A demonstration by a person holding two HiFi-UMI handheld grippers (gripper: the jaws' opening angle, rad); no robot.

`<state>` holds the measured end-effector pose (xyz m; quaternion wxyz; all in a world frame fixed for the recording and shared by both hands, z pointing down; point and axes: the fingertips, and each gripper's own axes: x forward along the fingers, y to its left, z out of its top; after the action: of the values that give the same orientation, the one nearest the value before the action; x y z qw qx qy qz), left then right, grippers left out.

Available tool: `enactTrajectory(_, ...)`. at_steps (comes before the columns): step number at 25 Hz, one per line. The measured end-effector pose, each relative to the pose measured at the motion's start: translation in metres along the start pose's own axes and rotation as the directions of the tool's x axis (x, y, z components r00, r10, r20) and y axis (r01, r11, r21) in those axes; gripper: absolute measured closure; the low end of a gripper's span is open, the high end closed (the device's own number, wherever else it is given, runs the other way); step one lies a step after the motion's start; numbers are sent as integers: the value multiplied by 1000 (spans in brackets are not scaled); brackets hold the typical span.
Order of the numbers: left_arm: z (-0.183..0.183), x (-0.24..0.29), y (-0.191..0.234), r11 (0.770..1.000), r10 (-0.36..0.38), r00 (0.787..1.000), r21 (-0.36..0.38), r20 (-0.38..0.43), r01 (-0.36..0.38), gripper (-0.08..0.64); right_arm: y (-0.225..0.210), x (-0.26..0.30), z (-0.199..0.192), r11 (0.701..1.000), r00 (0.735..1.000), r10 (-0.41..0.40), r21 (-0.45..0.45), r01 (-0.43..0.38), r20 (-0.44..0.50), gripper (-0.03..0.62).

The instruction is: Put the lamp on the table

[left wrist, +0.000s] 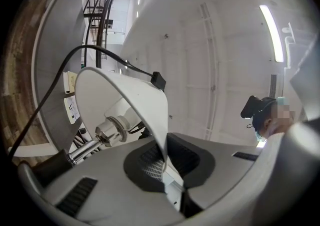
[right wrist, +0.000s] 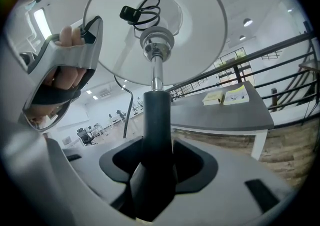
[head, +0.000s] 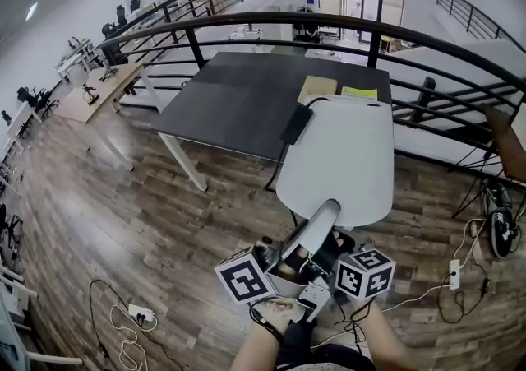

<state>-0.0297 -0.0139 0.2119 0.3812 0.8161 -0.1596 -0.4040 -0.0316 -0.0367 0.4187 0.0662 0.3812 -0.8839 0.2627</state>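
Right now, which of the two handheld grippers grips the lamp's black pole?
The right gripper: its jaws close round the black round pole. The left gripper pinches the thin rim of the white lampshade instead.

In my right claw point(right wrist: 157, 170) the lamp point(head: 337, 155) shows a black stem, chrome above it and a white shade. Beyond the claw, the tabletop point(head: 238, 98) is dark grey and the floor point(head: 123, 221) brown wood-grain. My marker cubes point(head: 245, 275) carry black-and-white squares.
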Motion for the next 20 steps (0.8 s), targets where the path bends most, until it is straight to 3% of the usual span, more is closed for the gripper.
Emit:
enactTrajectory(11, 41, 17, 53, 999, 9, 1000, -37, -16, -10, 548, -27, 55, 18, 999, 1000, -30, 23, 30, -6, 385)
enactTrajectory(20, 56, 24, 73, 999, 11, 1000, -46, -22, -12, 547, -40, 76, 25, 999, 999, -41, 29, 41, -8, 385)
